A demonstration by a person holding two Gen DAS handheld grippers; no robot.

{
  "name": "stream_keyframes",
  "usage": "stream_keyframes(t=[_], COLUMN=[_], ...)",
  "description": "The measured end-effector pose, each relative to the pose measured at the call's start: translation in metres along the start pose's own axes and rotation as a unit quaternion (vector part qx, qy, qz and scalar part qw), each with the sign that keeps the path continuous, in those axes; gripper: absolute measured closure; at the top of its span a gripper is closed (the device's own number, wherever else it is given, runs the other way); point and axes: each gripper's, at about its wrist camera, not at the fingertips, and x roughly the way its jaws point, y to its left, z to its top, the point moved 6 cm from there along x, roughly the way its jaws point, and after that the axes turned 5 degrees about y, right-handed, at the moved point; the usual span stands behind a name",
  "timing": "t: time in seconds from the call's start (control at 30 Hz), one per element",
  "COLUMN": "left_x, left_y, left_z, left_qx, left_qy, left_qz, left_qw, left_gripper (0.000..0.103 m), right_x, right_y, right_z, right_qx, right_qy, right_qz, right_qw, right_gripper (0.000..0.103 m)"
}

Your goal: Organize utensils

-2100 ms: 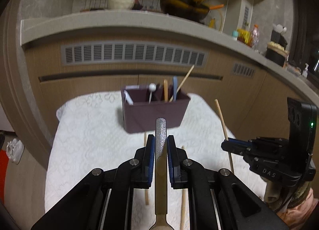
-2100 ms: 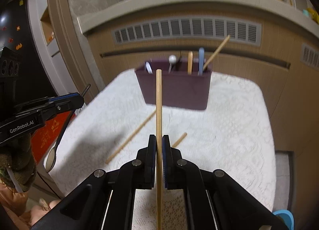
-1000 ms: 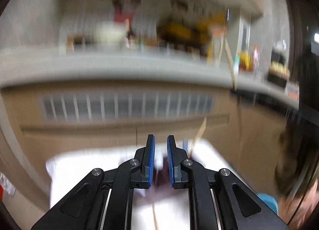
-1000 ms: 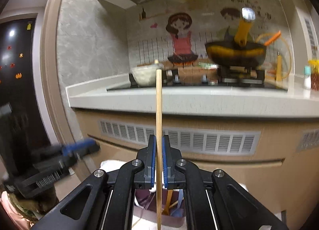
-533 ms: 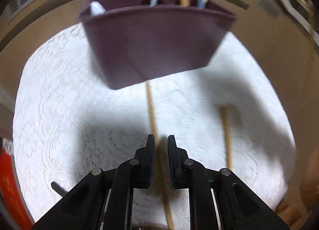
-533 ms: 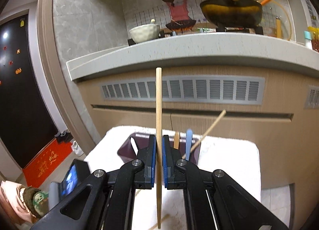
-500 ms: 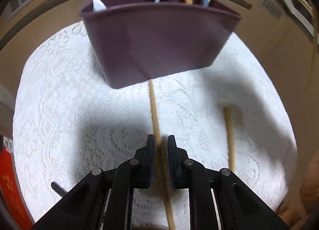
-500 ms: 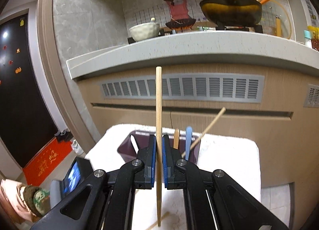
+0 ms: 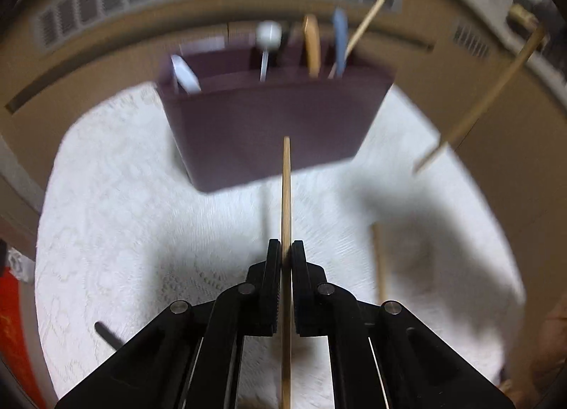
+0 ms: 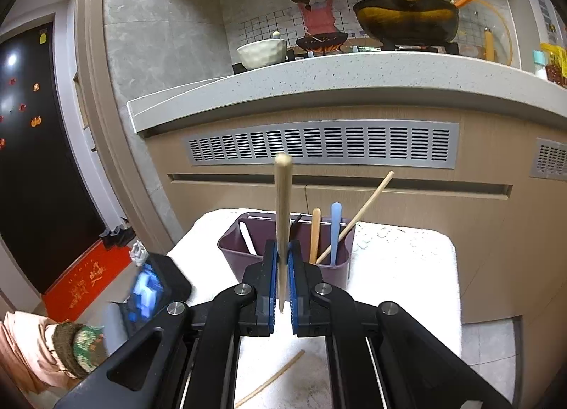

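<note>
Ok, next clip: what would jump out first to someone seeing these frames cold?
Probably the chopsticks: the left gripper is clamped on one chopstick pointing at the purple utensil holder, and the right gripper grips another chopstick upright. Behind them the holder already has several utensils standing in it on the white lace cloth, where one more loose chopstick lies.

**Layout at my tongs**

Utensil holder (image 9: 276, 129) on the cloth-covered table (image 9: 106, 196), ahead of my left gripper (image 9: 282, 256); loose chopstick (image 9: 380, 263) on cloth to its right; cabinet vent (image 10: 322, 143) behind holder; counter (image 10: 336, 72) above; my right gripper (image 10: 282, 260) before holder (image 10: 234, 249).
</note>
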Motion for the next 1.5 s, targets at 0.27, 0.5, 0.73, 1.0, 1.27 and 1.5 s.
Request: stream_keyframes(t=[0.27, 0.5, 0.73, 1.0, 1.27, 1.5], left_x=[-0.129, -0.225, -0.223, -0.131, -0.038, 0.009], left_y=[-0.005, -0.003, 0.012, 0.046, 0.066, 0.073], left_z=[0.047, 0.128, 0.186, 0.203, 0.181, 0.157], left_qx=[0.020, 0.030, 0.028, -0.003, -0.041, -0.072], left_qy=[-0.180, -0.337, -0.395, -0.345, -0.263, -0.190], left_qz=[0.007, 0.000, 0.005, 0.024, 0.004, -0.010], left_qw=[0.9834, 0.9411, 0.9181, 0.9382, 0.9639, 0.9790], left_gripper=[0.097, 0.097, 0.097, 0.097, 0.097, 0.095], right_x=[-0.037, -0.072, -0.039, 0.048, 0.117, 0.167], right_y=[0.005, 0.025, 0.020, -0.012, -0.035, -0.047], right_z=[0.019, 0.089, 0.129, 0.104, 0.057, 0.013], right_qx=[-0.016, -0.063, -0.070, -0.036, 0.007, 0.035], right_qy=[-0.042, -0.125, -0.130, -0.044, 0.048, 0.123], right_qz=[-0.017, -0.041, -0.041, -0.023, 0.004, 0.013], right_qw=[0.999, 0.989, 0.988, 0.998, 0.999, 0.992], right_gripper=[0.097, 0.097, 0.097, 0.097, 0.097, 0.097])
